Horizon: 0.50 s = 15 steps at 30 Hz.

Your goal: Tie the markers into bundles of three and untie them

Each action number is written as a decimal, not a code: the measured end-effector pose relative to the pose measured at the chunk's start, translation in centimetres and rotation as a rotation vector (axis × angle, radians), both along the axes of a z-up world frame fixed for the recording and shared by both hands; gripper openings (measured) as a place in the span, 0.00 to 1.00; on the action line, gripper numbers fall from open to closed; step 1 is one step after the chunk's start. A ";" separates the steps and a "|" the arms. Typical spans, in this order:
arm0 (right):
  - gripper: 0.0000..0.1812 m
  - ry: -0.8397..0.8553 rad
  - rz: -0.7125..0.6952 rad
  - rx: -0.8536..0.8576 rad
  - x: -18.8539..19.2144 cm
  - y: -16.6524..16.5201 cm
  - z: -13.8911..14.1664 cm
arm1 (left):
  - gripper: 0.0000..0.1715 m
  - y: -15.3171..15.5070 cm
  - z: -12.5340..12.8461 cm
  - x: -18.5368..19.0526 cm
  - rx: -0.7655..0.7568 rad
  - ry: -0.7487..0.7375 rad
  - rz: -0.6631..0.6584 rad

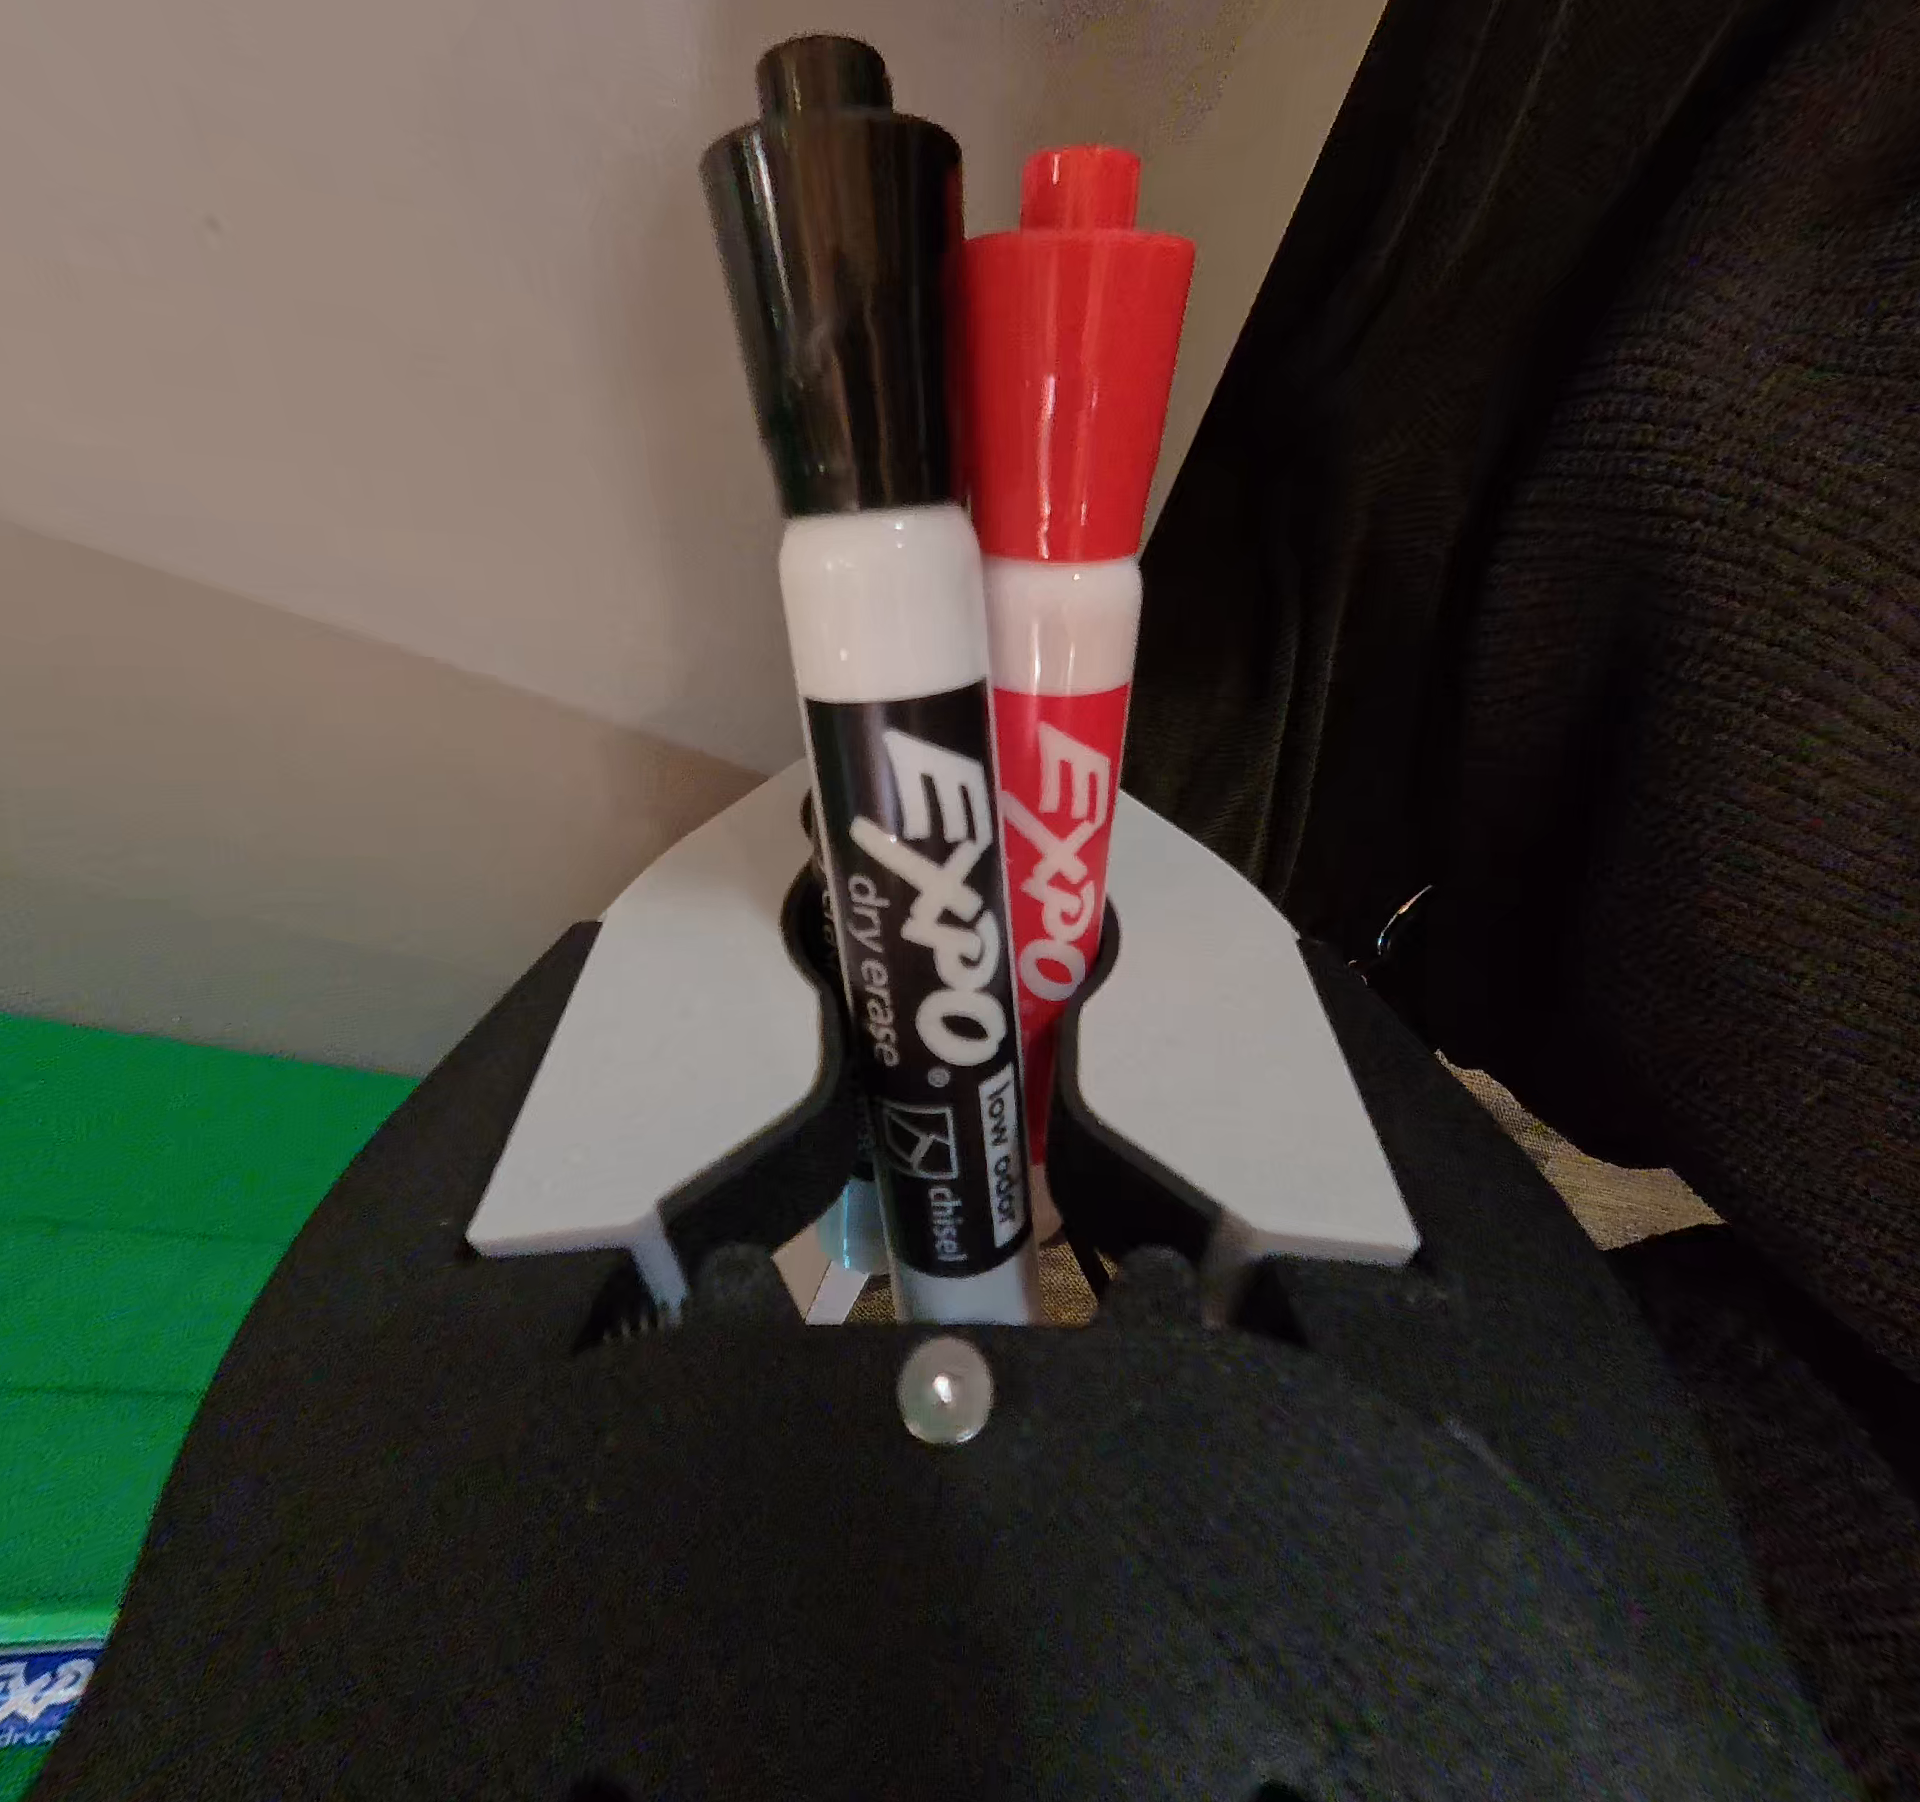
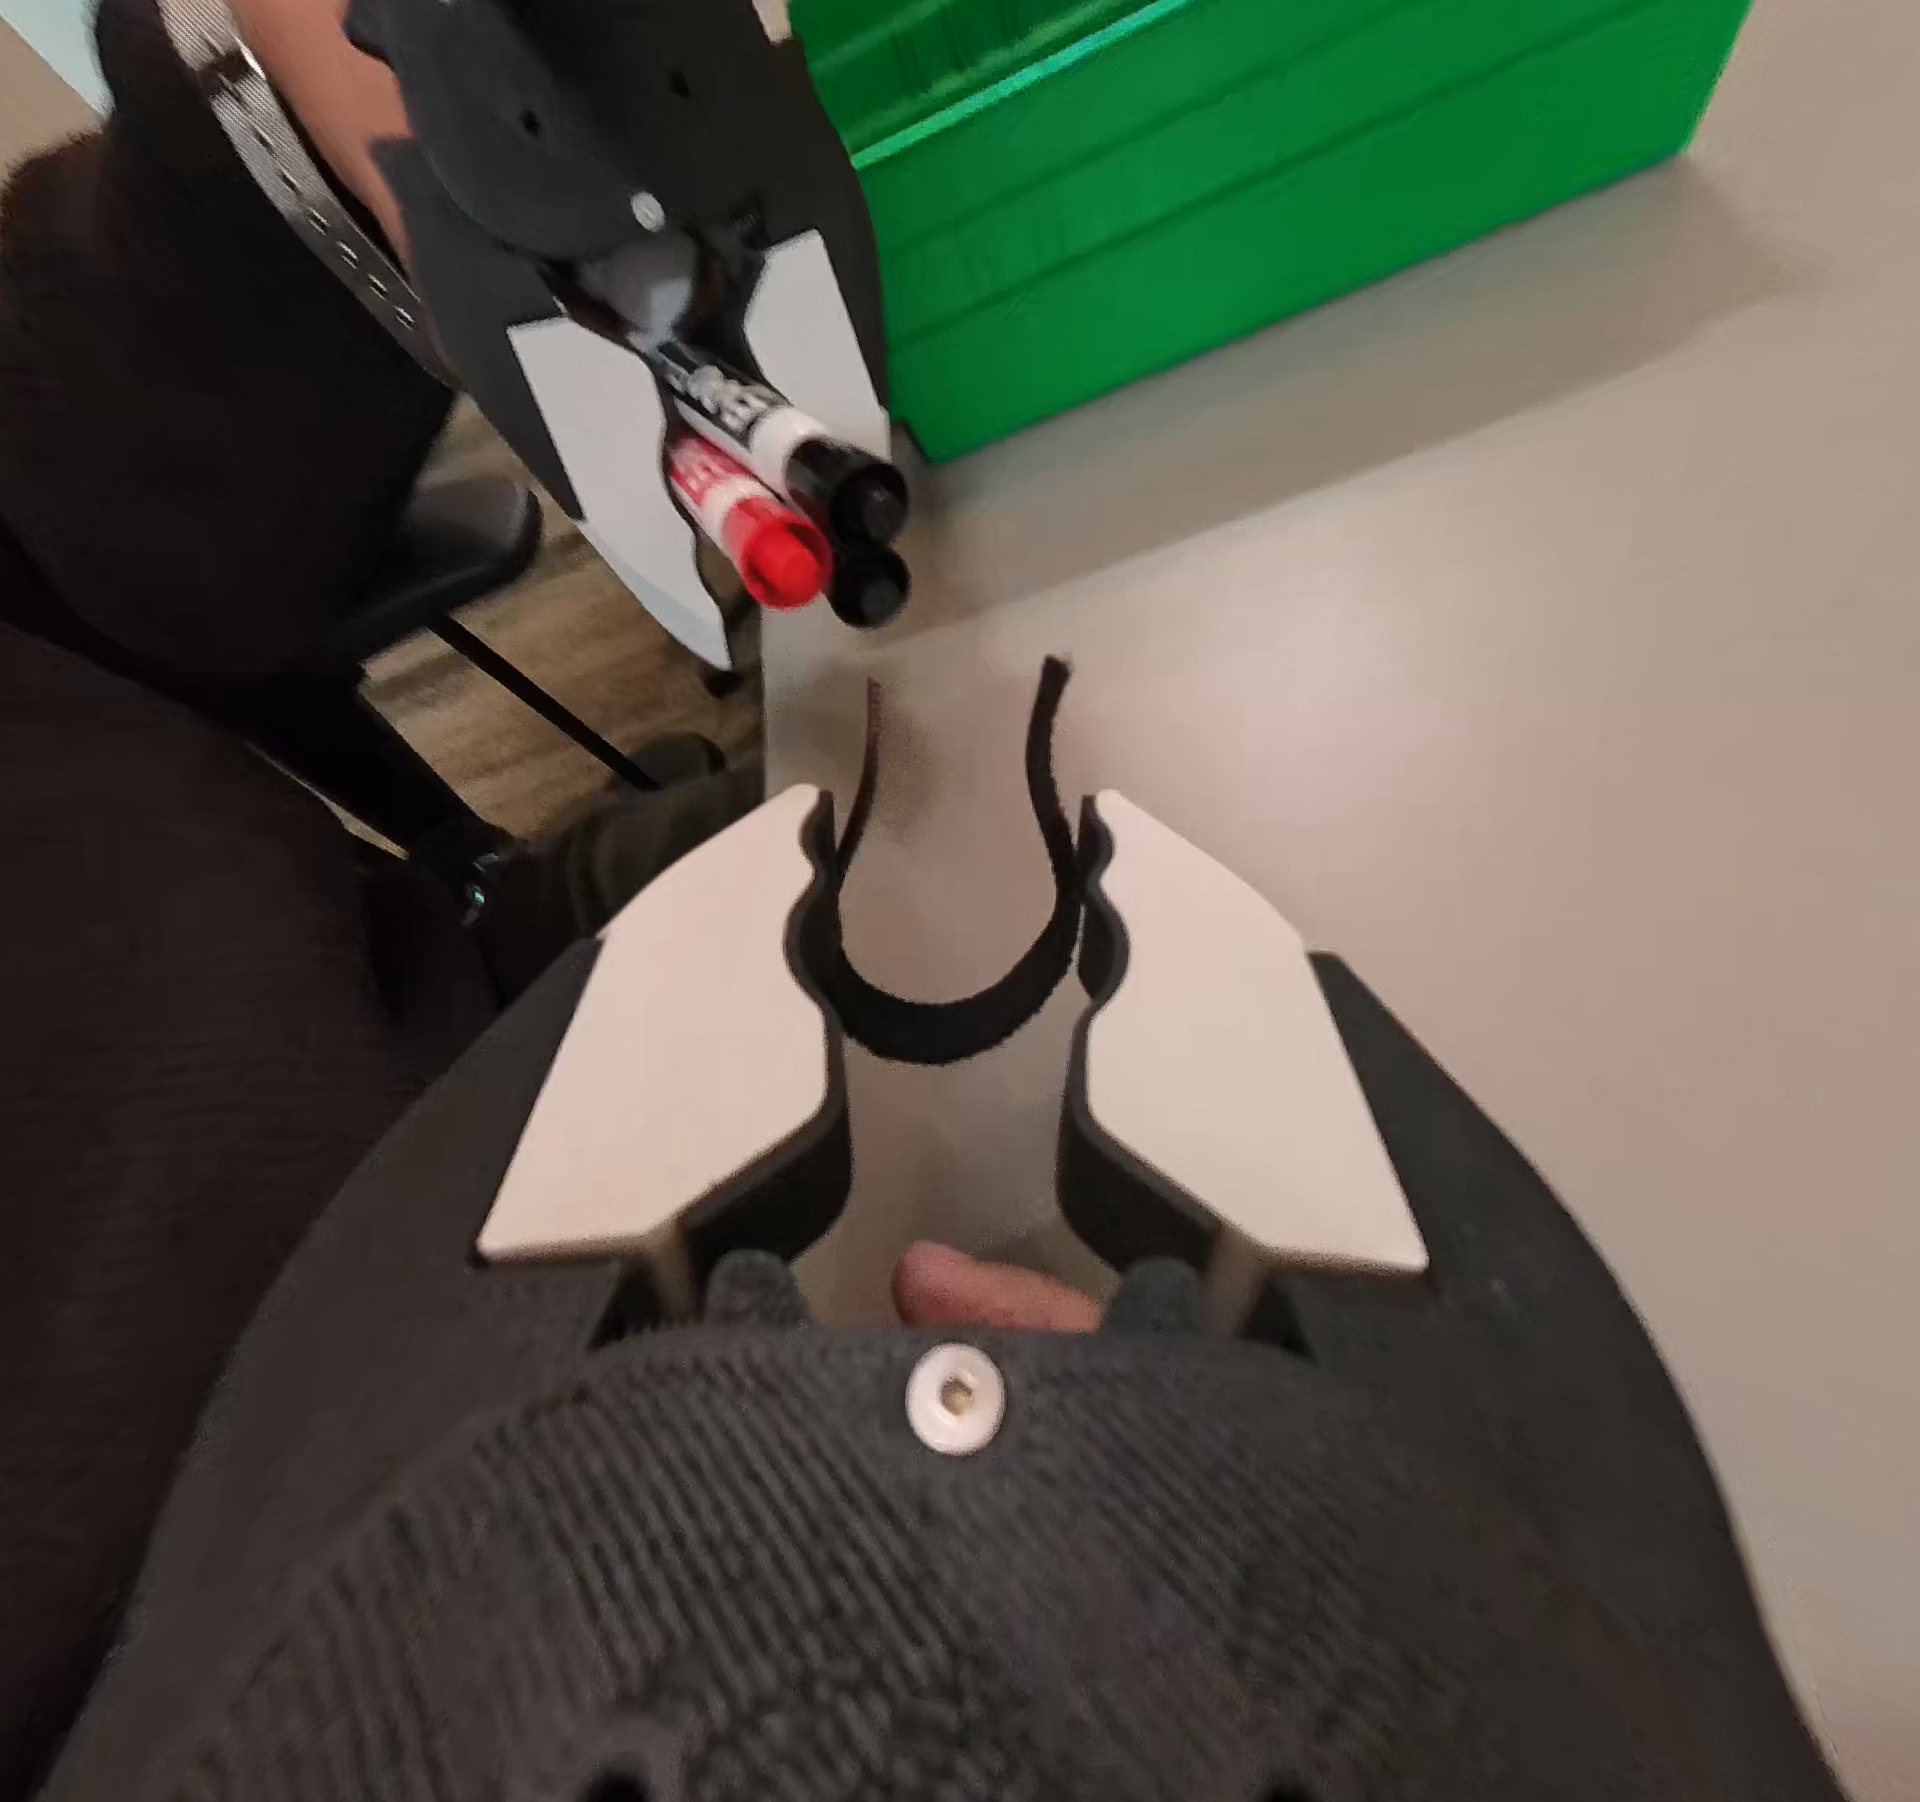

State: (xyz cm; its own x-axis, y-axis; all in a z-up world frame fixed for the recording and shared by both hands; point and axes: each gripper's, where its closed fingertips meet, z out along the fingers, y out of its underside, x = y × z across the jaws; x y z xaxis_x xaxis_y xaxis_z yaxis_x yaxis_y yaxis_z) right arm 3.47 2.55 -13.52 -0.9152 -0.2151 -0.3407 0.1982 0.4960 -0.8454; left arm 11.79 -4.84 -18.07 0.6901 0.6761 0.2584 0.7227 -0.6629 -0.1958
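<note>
Left tongs (image 1: pixel 951 921) are closed on a bundle of three dry-erase markers: a black-capped marker (image 1: pixel 894 672) in front, a red-capped marker (image 1: pixel 1065 609) touching it on the right, and a second black marker (image 1: pixel 821 85) behind, of which only the cap top is seen. Caps point away from the camera, past the fingertips; barrels run back between the white finger plates (image 1: pixel 665 1056).

In the right wrist view the same bundle is seen end-on: red cap (image 2: pixel 781 563) beside two black caps (image 2: pixel 868 547), held off the surface (image 2: pixel 1455 817), just beyond the right tongs' tips. The left tongs' body is strapped to a hand by a grey webbed strap (image 2: pixel 275 142).

Right tongs (image 2: pixel 951 848) are closed on a black strap (image 2: pixel 940 1004), bent into a U between the fingers, both ends pointing forward and free. The strap is pinched at its sides by the finger notches; the gap inside the U is empty. A fingertip (image 2: pixel 987 1290) is visible below, at the base of the tongs.

A green bin (image 2: pixel 1299 163) is set on the grey surface, beyond and to the right of the marker bundle, apart from it. Dark fabric (image 1: pixel 1610 505) fills the right of the left wrist view. A chair base and floor are seen at left in the right view, blurred.
</note>
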 end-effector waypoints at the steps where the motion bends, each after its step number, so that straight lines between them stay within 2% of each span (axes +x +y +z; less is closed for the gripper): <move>1: 0.25 -0.021 0.002 -0.024 0.4 -0.3 0.4 | 0.25 0.0 0.0 0.0 0.000 -0.001 -0.001; 6: 0.25 -0.109 0.026 -0.118 2.0 -1.4 2.1 | 0.25 0.4 0.0 0.0 0.009 -0.001 -0.010; 15: 0.26 -0.197 0.038 -0.151 3.3 -2.3 2.3 | 0.25 1.4 0.4 0.1 0.044 0.004 -0.036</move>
